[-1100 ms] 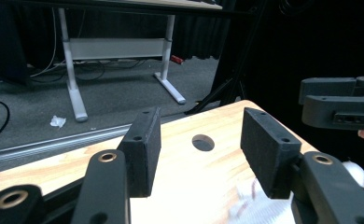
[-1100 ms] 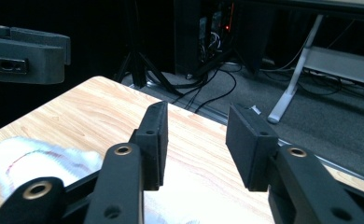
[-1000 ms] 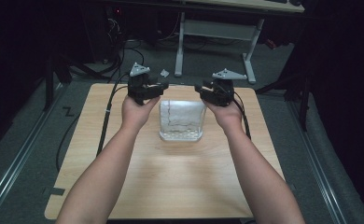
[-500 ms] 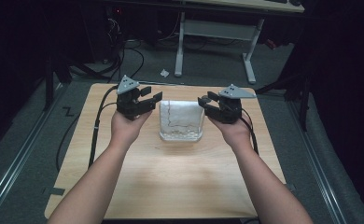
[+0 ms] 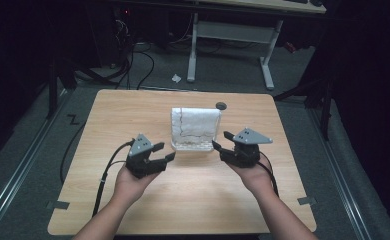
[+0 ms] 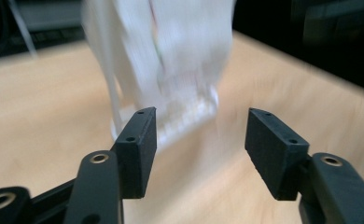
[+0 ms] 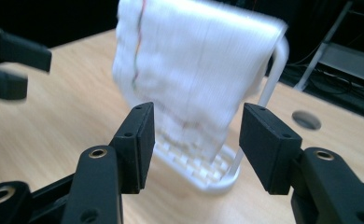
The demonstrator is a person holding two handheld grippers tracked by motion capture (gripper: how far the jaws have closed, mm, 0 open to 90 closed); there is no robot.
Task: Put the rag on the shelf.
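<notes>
Left hand point(image 5: 128, 186): low in the high view, left of centre, forearm coming up from the bottom edge, wrapped around its tool.
Left gripper point(image 5: 163, 152): just above that hand, over the counter, jaws spread wide and gripping nothing; in the left gripper view point(image 6: 199, 140) bare wood shows in the gap between them.
Right hand point(image 5: 255, 175): lower right of centre in the high view, mirroring the other.
Right gripper point(image 5: 222, 141): jaws wide apart and empty too, tips pointing toward the middle of the frame; in the right gripper view point(image 7: 196, 140) the gap frames the hanging cloth.
Cables: a black cable point(image 5: 104, 177) trails from the left tool down the lower left of the counter.
White towel point(image 5: 195, 124): centre of the high view, draped over a small white rack point(image 5: 193, 145) standing upright on the counter; a thin coloured line runs down the cloth. Blurred at upper centre of the left gripper view point(image 6: 164, 51), sharper in the right gripper view point(image 7: 194, 70). It sits between the two tools, apart from both.
Counter point(image 5: 133, 110): pale wood, with a small dark round spot point(image 5: 221, 105) just behind the rack.
Floor beyond: grey, a white scrap point(image 5: 176, 78) near the upper centre, beside the white legs of a desk point(image 5: 266, 65).
</notes>
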